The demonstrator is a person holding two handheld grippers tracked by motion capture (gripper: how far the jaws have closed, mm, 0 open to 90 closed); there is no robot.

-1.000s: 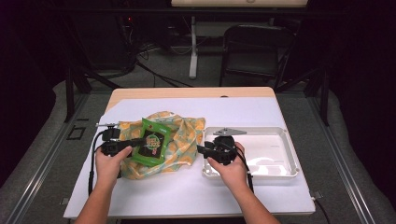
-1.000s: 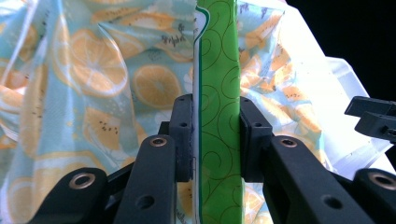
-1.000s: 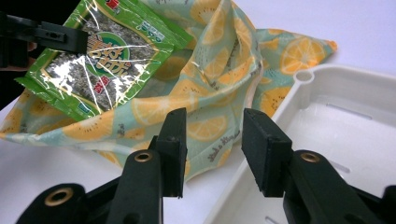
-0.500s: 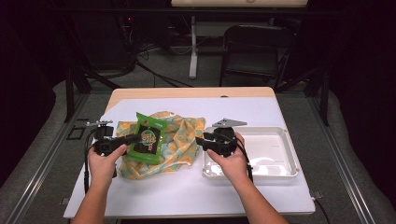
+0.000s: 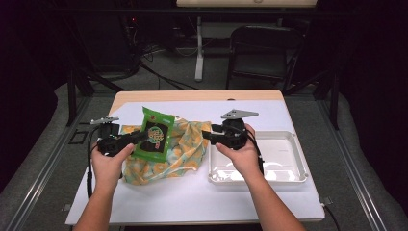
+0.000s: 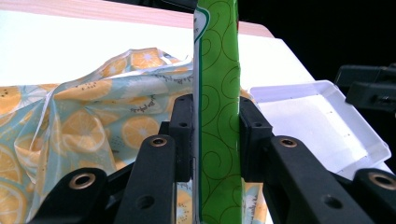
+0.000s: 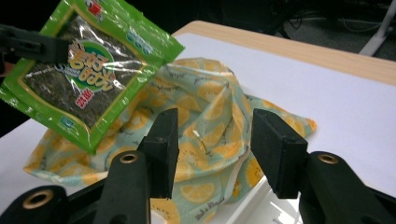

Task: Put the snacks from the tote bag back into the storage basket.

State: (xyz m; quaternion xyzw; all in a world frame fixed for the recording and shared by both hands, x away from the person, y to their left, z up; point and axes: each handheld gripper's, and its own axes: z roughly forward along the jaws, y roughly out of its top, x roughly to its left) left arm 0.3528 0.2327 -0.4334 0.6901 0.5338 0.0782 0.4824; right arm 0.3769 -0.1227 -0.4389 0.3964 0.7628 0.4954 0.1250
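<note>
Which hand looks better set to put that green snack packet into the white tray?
Probably the left. Its hand-held gripper already clamps the green packet, lifted above the lemon-print bag. The right hand-held gripper is open and holds nothing beside the white tray.

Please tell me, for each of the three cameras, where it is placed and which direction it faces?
High view: above the table's near side, facing forward and down; both forearms, left claw, right claw.
Left gripper view: on the left claw, along its jaws shut on the green packet.
Right gripper view: on the right claw, jaws open, toward the fruit-print bag.
Shared: packet, bag, white tray.
</note>
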